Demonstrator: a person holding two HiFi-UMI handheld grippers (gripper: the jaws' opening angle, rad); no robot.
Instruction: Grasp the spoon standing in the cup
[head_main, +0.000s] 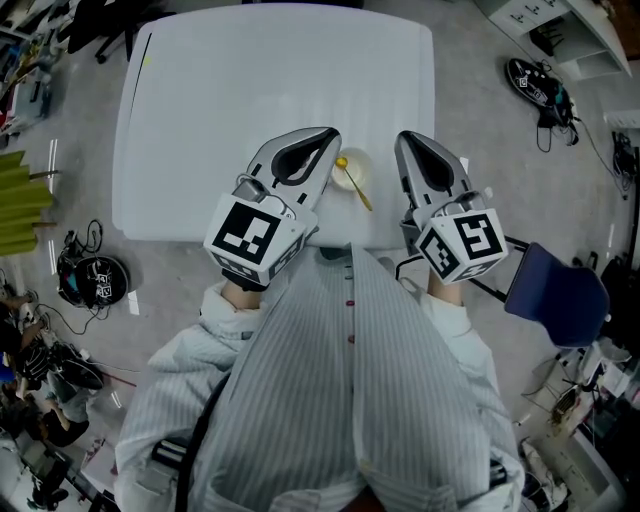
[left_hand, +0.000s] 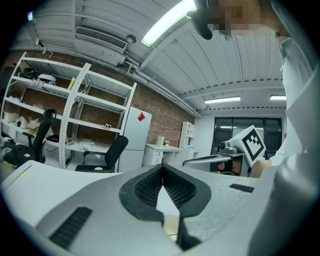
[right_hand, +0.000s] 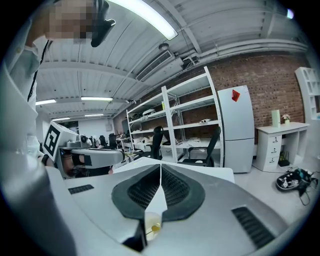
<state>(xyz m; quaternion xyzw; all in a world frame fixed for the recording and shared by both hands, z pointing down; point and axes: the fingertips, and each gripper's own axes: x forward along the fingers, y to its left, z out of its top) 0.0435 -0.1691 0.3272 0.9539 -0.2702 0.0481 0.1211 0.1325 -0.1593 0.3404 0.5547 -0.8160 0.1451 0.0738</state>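
You can read no text or number; left cube (head_main: 255, 235) and right cube (head_main: 465, 243) bear only square codes (no letters).

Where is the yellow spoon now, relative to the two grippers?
In the head view, the yellow spoon leans in the cup near the white table's near edge, between the left gripper and the right gripper.

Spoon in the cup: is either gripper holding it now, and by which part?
Nothing is held. The spoon leans free in the cup, between the left gripper and right gripper; both have their jaws together, empty.
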